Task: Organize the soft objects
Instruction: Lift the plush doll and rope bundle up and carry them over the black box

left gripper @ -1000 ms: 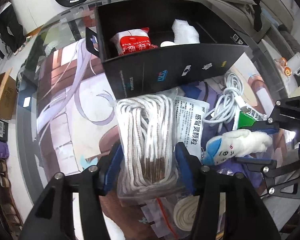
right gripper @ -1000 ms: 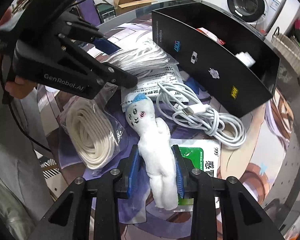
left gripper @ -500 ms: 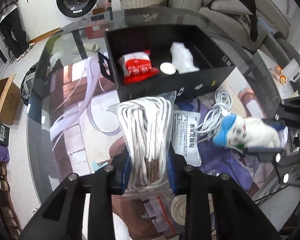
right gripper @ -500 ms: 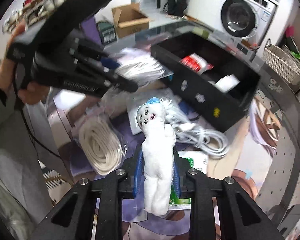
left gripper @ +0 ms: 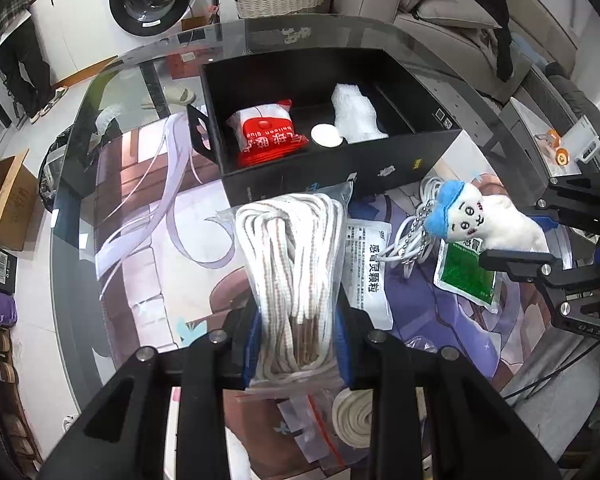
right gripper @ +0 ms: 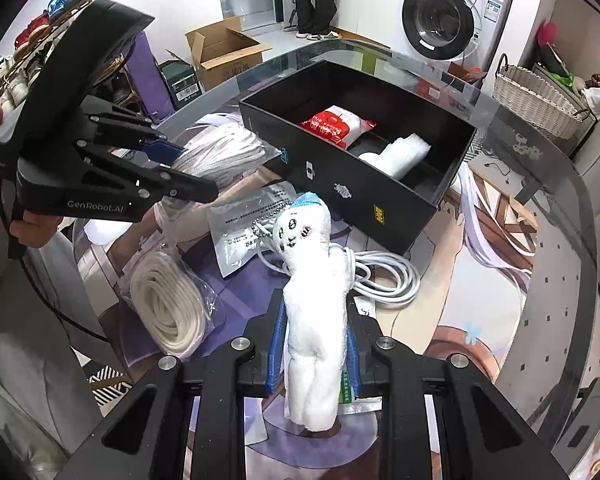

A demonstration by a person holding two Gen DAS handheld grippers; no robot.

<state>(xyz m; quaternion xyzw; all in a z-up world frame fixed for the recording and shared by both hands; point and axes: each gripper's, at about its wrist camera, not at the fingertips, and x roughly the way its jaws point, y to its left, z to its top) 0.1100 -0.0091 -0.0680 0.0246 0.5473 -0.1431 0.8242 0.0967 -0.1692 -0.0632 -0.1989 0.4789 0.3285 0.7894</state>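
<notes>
Jaws of the left gripper (left gripper: 298, 344) are clenched on a bagged rope bundle (left gripper: 296, 264), white cord with brownish flecks sealed in clear plastic, lifted off the table (left gripper: 112, 200) and hanging in front of the near wall of the black box (left gripper: 340, 168). Under that gripper, at the near edge of the left wrist view, a second bagged white coil (left gripper: 352, 420) lies on the table. Farther back the black box stands open; inside it sit a red and white packet (left gripper: 266, 134) on the left, a small white round disc (left gripper: 326, 136) in the middle, and a white bubble-wrap piece (left gripper: 356, 114) on the right. Just right of the rope bundle a white sachet (left gripper: 370, 268) with printed characters lies flat on the patterned mat (left gripper: 148, 240). Next to it a white cable (right gripper: 380, 276) is loosely coiled near the box's near wall, and a green sachet (left gripper: 466, 276) lies beside the cable. Jaws of the right gripper (right gripper: 314, 354) are closed on the lower body of a white plush doll (right gripper: 314, 292) with a blue cap and a drawn face, held upright above the cable and the green sachet, its head pointing toward the box.
</notes>
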